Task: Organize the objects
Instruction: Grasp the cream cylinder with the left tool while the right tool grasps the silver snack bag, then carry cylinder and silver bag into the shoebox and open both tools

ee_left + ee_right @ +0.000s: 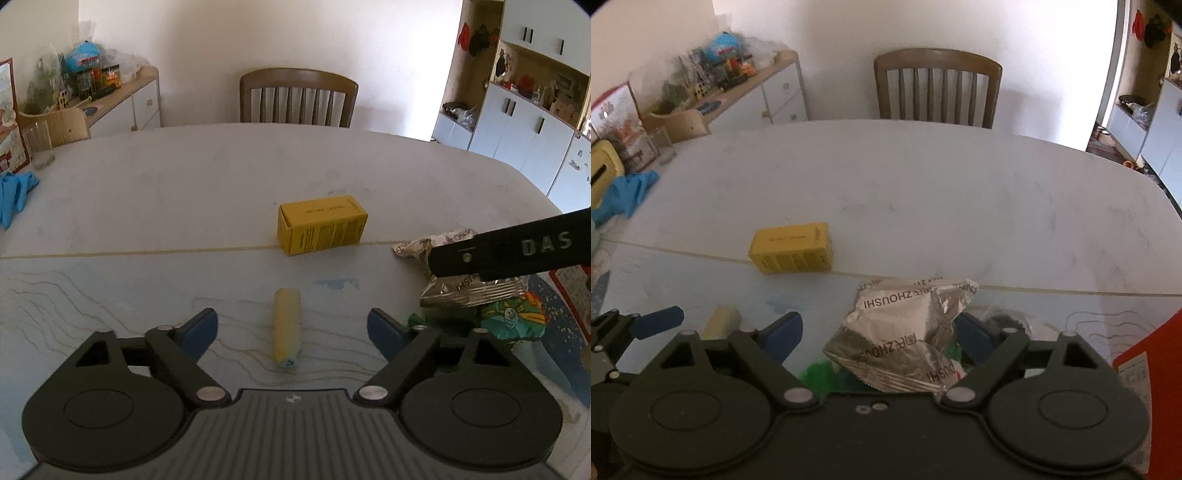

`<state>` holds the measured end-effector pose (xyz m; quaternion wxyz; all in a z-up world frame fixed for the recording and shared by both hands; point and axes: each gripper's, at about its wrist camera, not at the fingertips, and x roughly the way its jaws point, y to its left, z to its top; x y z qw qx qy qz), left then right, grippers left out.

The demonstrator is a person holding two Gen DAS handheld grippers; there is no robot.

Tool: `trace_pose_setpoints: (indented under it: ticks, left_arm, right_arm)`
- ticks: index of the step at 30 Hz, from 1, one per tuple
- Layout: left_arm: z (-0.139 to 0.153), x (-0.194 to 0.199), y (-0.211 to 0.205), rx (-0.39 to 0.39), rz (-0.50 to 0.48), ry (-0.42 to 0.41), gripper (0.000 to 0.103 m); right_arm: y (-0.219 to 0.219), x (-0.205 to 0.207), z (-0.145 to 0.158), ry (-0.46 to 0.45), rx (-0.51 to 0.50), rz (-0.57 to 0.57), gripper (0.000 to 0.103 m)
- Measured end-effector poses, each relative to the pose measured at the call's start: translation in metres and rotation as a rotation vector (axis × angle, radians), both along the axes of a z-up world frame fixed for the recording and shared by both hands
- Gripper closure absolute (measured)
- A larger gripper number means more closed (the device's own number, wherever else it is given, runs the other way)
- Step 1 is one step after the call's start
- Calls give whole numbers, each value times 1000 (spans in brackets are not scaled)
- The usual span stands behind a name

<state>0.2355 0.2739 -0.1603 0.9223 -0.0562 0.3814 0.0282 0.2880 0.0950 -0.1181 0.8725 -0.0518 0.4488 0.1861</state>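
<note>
A pale yellow tube (pixel 286 326) lies on the table between the blue fingertips of my left gripper (pixel 291 330), which is open and not touching it. A yellow box (pixel 322 224) lies further back on the table seam; it also shows in the right wrist view (pixel 792 247). My right gripper (pixel 877 336) is open around a crumpled silver snack bag (pixel 905 336), which lies between its fingers without being gripped. The bag also shows in the left wrist view (pixel 461 284), partly behind the right gripper's black body (pixel 517 247). The tube also shows in the right wrist view (pixel 722 321).
A green and orange wrapper (pixel 513 317) lies beside the silver bag. Blue gloves (pixel 14 195) and a glass (pixel 38 146) sit at the table's left edge. A red box (pixel 1152 369) is at the right. A wooden chair (pixel 297 98) stands behind the table.
</note>
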Motion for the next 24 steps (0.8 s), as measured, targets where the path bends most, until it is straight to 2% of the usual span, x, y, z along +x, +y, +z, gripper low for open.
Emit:
trace_pose_setpoints:
  ticks: [3,7,11,13,14,17,18,19,24]
  left_arm:
    - [-3,1,0,-2,5,15,35]
    - [-3,1,-1,6,13,9,45]
    - [-4,4,-4,28,15,30,67]
    - [-5,4,-4,32,15,37,69]
    - [-5,4,-4,36,15,37,70]
    - [-4,4,-5,42,15,41,84]
    - [-3,4,-5,45,17,42,85]
    - [-2,4,-4,45,17,41,86]
    - [-1,3,-5,38,-1,45,87]
  right_arm:
    - [2,2,-4,6,-12,-5,22]
    - [2,1,-5,1,-21,-4,29]
    - [1,2,-4,4,-25,1,37]
    - [1,1,-2,6,-26,10,46]
    - [1,1,-2,6,-26,13,46]
    - [1,-2,1,5,-24,23,53]
    - [0,-3,2,3,-26,27,59]
    - [-1,-4,4,-7,-27,28,71]
    - [-7,-10,14,-5,16,54,82]
